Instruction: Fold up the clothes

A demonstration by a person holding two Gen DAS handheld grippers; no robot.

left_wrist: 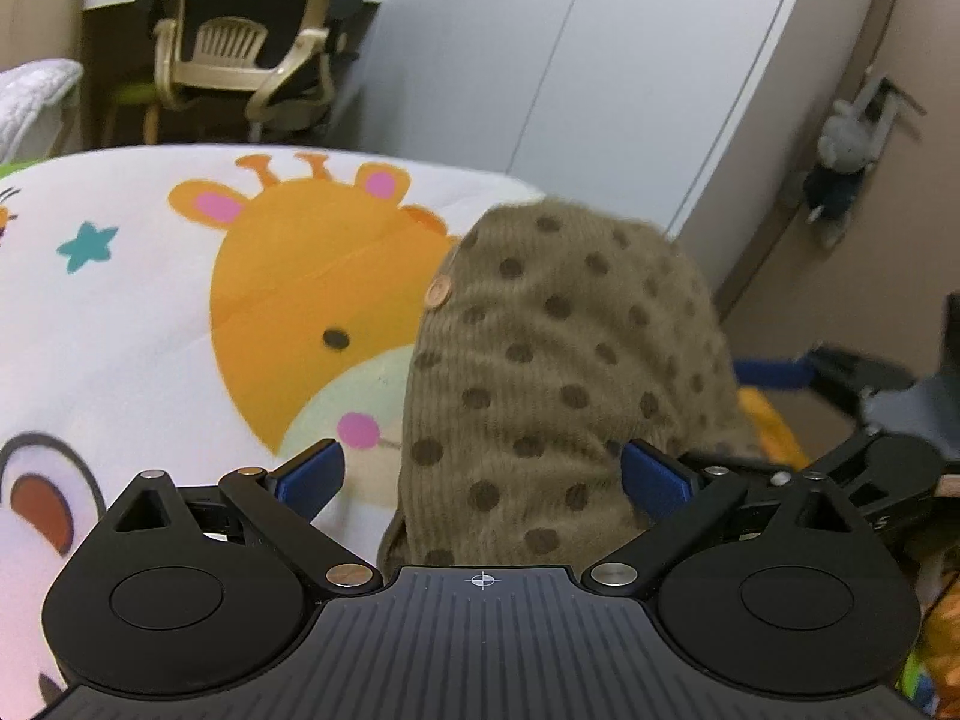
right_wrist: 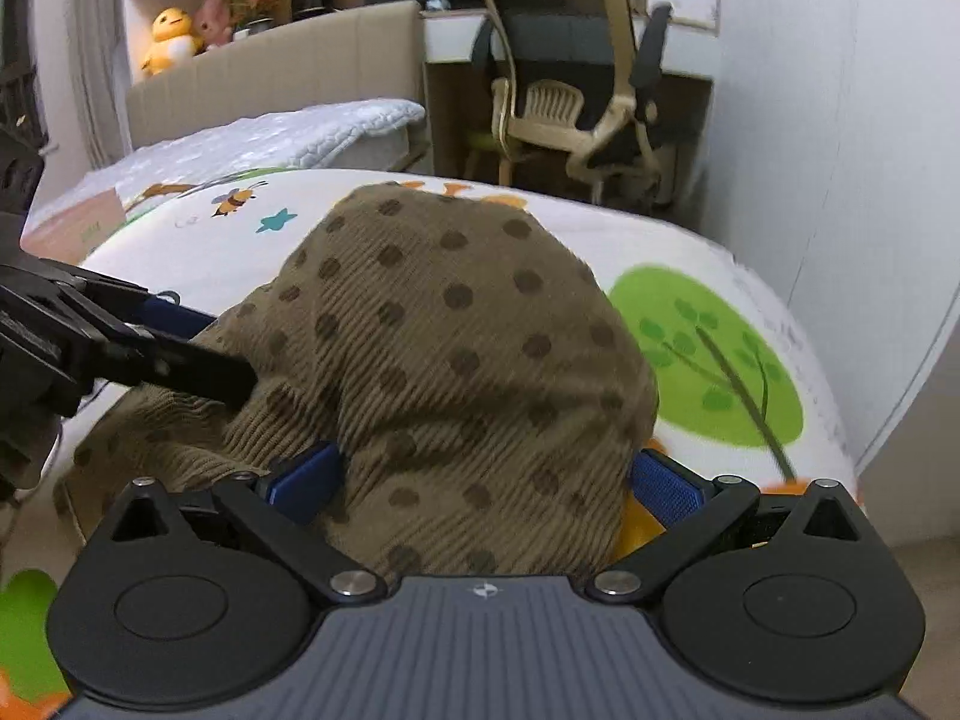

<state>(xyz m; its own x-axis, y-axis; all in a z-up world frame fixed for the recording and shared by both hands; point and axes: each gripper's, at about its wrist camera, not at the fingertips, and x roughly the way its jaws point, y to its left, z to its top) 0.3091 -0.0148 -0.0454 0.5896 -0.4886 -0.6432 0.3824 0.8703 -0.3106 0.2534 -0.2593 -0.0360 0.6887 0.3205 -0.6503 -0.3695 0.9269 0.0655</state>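
Note:
A brown corduroy garment (left_wrist: 552,360) with dark dots and a copper button (left_wrist: 438,291) is bunched in a mound on the cartoon-print bed cover (left_wrist: 150,312). My left gripper (left_wrist: 483,474) is open, its blue pads wide apart, and the cloth fills the gap between them. My right gripper (right_wrist: 486,480) is open in the same way, with the garment (right_wrist: 456,336) heaped between its pads. The left gripper (right_wrist: 222,348) reaches into the cloth's left side in the right wrist view. A blue finger (left_wrist: 774,373) of the right gripper shows just right of the mound.
The cover carries a giraffe (left_wrist: 312,300) and a green tree (right_wrist: 708,360). A quilted white blanket (right_wrist: 288,138) lies further up the bed. An office chair (right_wrist: 576,96) stands by a desk beyond it. A white wardrobe (left_wrist: 570,60) runs close along the bed's side.

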